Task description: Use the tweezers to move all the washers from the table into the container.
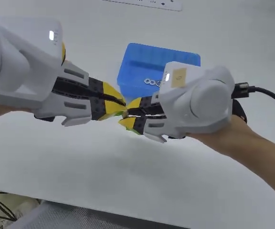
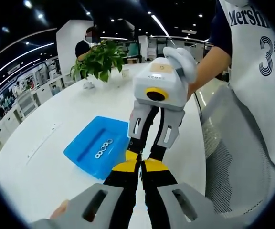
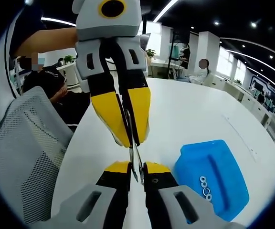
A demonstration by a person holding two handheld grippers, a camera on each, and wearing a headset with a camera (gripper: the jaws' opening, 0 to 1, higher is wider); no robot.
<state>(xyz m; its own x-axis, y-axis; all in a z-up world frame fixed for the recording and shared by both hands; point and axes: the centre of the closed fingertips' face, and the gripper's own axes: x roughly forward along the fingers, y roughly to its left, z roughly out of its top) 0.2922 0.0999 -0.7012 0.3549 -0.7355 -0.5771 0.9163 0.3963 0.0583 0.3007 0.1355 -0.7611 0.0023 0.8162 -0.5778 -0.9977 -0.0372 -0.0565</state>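
A white tabletop (image 1: 128, 176) spreads beneath the jaws and runs far beyond them. Beside the jaws, off the tabletop's edge, stands a grey mesh chair (image 3: 23, 143). Well beyond the jaws are a potted plant (image 2: 99, 59), a white pillar (image 2: 70, 43) and a dark ceiling with strip lights (image 2: 160, 22).

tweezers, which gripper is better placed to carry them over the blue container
Probably right: the right gripper sits just in front of the container and the tweezers run into its jaws.
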